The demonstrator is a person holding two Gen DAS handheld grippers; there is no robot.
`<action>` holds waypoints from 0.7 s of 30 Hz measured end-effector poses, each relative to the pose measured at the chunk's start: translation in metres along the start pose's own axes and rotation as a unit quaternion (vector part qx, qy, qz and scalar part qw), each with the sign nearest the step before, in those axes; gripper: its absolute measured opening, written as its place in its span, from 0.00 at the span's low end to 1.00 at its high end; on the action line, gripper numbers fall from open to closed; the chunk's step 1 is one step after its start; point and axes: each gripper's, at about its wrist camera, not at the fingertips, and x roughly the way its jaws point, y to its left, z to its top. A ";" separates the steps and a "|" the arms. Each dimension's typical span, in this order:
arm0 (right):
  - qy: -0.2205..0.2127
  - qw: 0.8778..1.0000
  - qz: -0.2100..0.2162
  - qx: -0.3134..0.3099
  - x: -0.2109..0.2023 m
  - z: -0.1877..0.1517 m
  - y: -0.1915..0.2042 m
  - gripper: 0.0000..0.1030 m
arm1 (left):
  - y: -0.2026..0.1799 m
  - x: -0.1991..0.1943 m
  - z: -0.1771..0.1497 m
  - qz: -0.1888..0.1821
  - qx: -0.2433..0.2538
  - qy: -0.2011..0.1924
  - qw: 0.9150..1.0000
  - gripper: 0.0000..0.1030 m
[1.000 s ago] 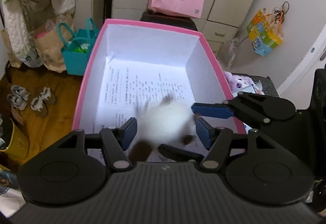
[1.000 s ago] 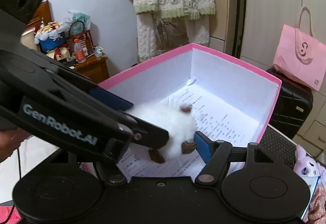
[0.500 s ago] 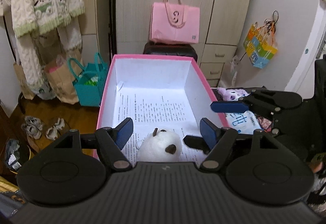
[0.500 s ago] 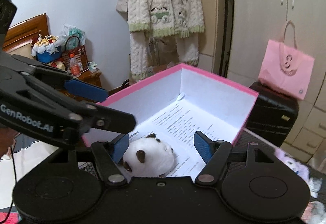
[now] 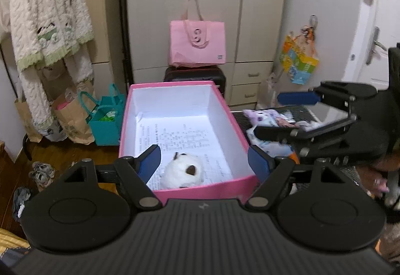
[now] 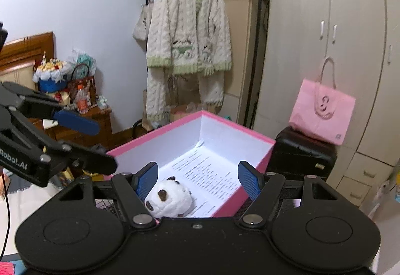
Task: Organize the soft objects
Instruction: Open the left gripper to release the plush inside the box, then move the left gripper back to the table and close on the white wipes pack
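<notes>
Left gripper (image 5: 204, 162): jaws spread wide, gripping nothing; they have just been opening. Blue pads sit at lower centre of the left wrist view.
Right gripper (image 6: 197, 178): jaws parted, nothing clamped between them; it also shows at the right edge of the left wrist view.
Plush toy (image 5: 182, 172): white, round, with dark brown patches. It lies loose in the near end of the box, below and beyond the left gripper's pads, touching neither. In the right wrist view it lies (image 6: 168, 198) just right of the left-hand pad, low in frame; contact cannot be told.
Pink box (image 5: 232, 122): open-topped, white inside, at frame centre. A printed paper sheet (image 5: 180, 135) lines its floor; the toy rests on it.
Purple plush (image 5: 262, 116): right of the box, on a dark surface, partly hidden by the right gripper.
Teal bag (image 5: 105, 125): left of the box, on the floor.
Black suitcase (image 5: 195, 75): behind the box's far end.
Pink tote bag (image 5: 197, 42): atop the suitcase, upper centre.
Knit cardigan (image 5: 47, 15): hanging, upper left.
</notes>
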 end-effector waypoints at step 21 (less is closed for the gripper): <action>-0.015 0.996 -0.074 0.039 -0.107 -0.064 -0.056 0.76 | -0.121 0.019 -0.014 -0.117 0.138 0.047 0.982 0.77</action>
